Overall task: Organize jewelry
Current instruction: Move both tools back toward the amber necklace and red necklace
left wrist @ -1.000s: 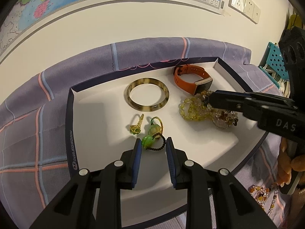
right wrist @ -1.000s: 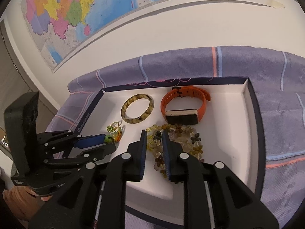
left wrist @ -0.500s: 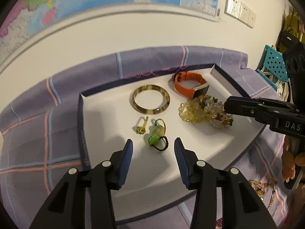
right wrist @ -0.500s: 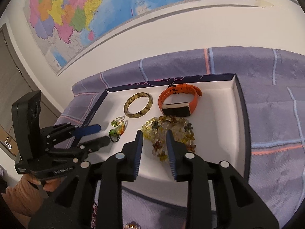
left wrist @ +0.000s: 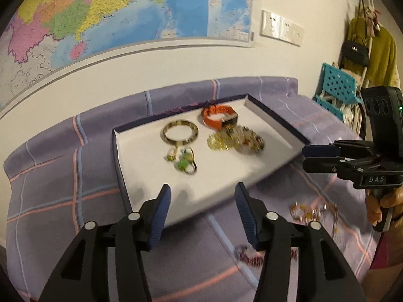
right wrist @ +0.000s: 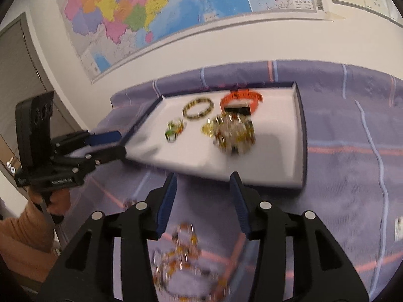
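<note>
A white tray [left wrist: 141, 166] with a dark rim lies on the purple plaid cloth. In it are a tortoiseshell bangle [left wrist: 179, 132], an orange watch [left wrist: 219, 115], a heap of yellow beaded bracelets [left wrist: 235, 141], and small green and yellow pieces [left wrist: 185, 162]. The tray also shows in the right wrist view [right wrist: 274, 166]. My left gripper [left wrist: 202, 211] is open and empty, pulled back over the tray's near edge. My right gripper [right wrist: 202, 202] is open and empty above an amber beaded necklace [right wrist: 183, 259] on the cloth. That necklace shows in the left wrist view [left wrist: 312, 212], with a dark red bracelet [left wrist: 252, 258] nearer.
A wall with a map [left wrist: 100, 12] and sockets [left wrist: 280, 27] stands behind the cloth-covered surface. A teal perforated rack [left wrist: 336, 85] and hanging clothes [left wrist: 372, 50] are at the right. A door [right wrist: 22, 75] is at the left in the right wrist view.
Both grippers have opened wide and drawn back from the tray toward the near cloth. The green piece and the bead heap stay in the tray. The amber necklace has come into view.
</note>
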A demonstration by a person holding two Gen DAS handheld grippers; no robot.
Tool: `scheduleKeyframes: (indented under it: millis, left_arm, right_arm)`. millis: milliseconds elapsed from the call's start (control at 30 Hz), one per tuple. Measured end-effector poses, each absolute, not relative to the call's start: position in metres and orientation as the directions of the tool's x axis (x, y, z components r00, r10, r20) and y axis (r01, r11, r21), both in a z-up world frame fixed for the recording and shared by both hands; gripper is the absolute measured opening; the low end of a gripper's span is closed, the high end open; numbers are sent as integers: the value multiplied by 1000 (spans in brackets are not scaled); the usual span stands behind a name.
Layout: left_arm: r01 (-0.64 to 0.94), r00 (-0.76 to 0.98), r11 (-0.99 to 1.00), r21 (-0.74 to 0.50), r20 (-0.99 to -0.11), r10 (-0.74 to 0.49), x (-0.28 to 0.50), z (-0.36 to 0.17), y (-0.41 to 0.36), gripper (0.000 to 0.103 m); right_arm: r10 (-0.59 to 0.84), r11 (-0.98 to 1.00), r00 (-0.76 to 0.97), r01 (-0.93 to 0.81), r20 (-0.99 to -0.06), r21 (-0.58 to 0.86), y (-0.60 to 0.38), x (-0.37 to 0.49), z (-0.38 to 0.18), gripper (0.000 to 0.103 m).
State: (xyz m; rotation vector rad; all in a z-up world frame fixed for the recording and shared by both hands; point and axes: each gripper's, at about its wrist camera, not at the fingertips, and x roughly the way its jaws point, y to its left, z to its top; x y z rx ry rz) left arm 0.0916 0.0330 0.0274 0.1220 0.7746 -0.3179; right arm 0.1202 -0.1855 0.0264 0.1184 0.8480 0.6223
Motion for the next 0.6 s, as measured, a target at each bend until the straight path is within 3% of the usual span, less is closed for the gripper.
scheduleKeyframes:
  millis: [333,400,467,600]
  left_arm:
    - [409,598,912,-23,-749,-287,46,-2,14,65]
    - [413,590,910,-34,-751,-296,43,-5,14,66]
    - [420,582,907,-43,-753,-305,39,-8,12,67]
    - [434,579,900,-33,-755,-307,35,-11,8,71]
  right_arm:
    - [490,832,458,-500,-741,242,-182,59,-1,64]
    - [482,825,455,-524,-748,212,-174,51,-2,75]
    - [476,814,453,-551,-754,183,-165,44,-3,80]
    - [426,813,448,-570,-786,116,-147,43,-10,83]
